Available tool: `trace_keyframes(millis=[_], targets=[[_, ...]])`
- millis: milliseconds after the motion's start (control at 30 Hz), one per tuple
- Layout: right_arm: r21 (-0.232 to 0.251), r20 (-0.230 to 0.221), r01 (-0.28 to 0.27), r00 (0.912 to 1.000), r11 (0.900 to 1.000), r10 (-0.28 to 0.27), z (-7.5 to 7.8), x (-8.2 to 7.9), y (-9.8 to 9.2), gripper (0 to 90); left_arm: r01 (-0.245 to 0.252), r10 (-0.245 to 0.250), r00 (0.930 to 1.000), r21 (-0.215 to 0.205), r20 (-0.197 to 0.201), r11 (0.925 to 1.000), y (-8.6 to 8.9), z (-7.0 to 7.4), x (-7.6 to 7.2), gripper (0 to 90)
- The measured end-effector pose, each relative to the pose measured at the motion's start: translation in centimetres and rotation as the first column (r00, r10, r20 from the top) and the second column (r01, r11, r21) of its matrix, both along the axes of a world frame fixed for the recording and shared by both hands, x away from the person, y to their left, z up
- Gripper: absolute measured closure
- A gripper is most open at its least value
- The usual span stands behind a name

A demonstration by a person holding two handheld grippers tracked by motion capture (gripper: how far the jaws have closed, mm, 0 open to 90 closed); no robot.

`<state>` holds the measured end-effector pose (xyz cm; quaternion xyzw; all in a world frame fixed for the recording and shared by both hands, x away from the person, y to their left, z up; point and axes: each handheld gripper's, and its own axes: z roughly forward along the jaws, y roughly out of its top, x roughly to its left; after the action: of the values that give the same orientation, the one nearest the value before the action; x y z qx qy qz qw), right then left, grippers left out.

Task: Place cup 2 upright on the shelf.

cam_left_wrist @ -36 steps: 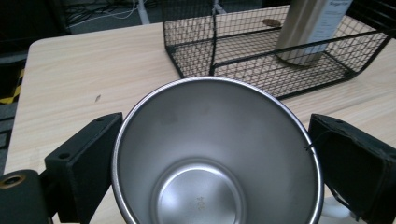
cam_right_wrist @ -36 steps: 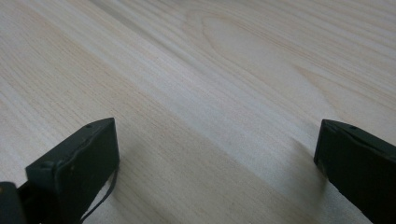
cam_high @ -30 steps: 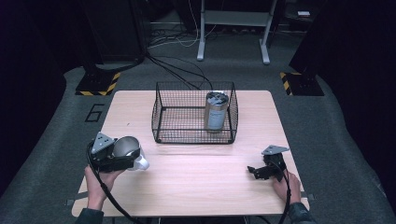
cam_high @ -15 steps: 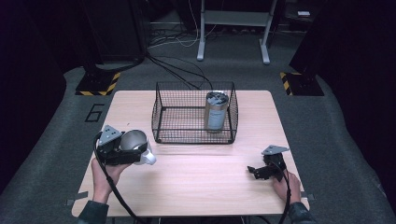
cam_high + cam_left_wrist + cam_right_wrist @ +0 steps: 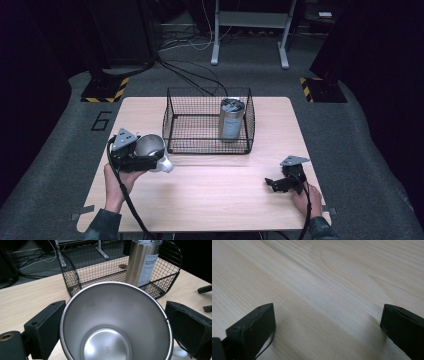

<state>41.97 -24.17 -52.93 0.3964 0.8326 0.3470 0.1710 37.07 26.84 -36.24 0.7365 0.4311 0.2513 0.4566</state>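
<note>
1. The pale wooden table (image 5: 225, 200) is carrying a black wire basket (image 5: 209, 121) at its far middle.
2. A tall steel tumbler with a white label (image 5: 231, 119) is standing upright in the basket's right part; the left gripper view is making its label visible.
3. The left gripper (image 5: 150, 159) is pinching a shiny steel cup (image 5: 116, 325) between its fingers, above the table's left part, just short of the basket; the left gripper view is looking into the cup's open mouth.
4. The right gripper (image 5: 274, 184) is resting low at the table's right, fingers spread over bare wood.
</note>
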Motion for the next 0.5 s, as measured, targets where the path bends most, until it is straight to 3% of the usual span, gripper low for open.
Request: trace_keyframes(millis=[500], targets=[[-0.001,0.001,0.000,1.0000,1.000,0.000,0.0,0.0,0.0,0.0,0.058,-0.058,0.9980,0.036,0.022,0.9977,-2.2,1.8,1.4,6.3]])
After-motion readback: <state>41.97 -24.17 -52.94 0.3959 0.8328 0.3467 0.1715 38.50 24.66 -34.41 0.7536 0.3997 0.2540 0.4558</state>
